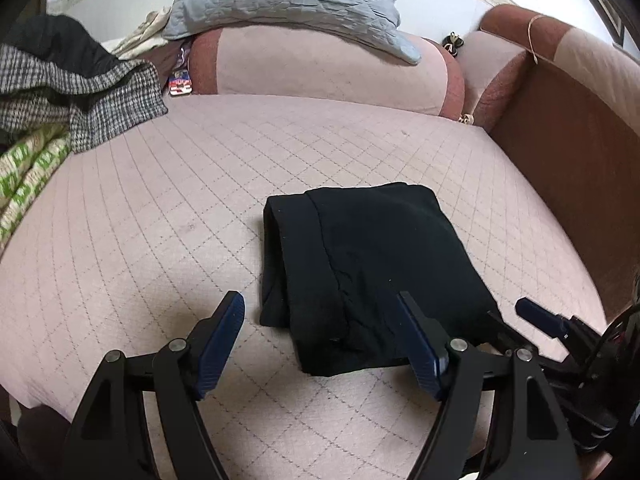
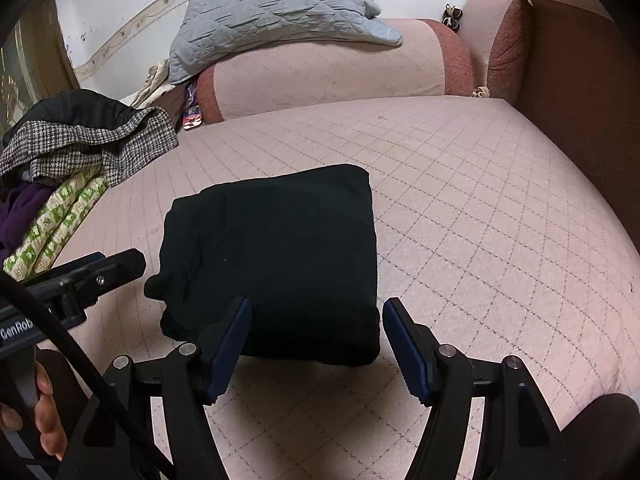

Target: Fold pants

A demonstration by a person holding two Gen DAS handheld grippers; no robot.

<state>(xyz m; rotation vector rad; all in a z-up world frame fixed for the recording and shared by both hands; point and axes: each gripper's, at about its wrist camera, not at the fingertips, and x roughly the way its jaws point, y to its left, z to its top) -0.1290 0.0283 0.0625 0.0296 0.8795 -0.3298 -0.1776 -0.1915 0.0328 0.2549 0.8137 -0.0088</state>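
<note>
Evidently the folding is about finished: the left gripper [image 1: 320, 308] and the right gripper [image 2: 316, 312] both hang over the near edge of the sofa seat [image 2: 480, 208] with jaws spread wide and nothing between them, which suggests a release, not a reach. Just beyond their tips the black pants [image 2: 276, 252] lie as a compact squarish bundle on the seat's near middle, layers stacked so the packet keeps its shape. Toward the left edge, a heap of checked and green clothes [image 2: 92, 148] sits well apart. Farthest, a grey quilted pillow [image 2: 276, 12] rests on the bolster [image 2: 332, 84] along the back edge.
</note>
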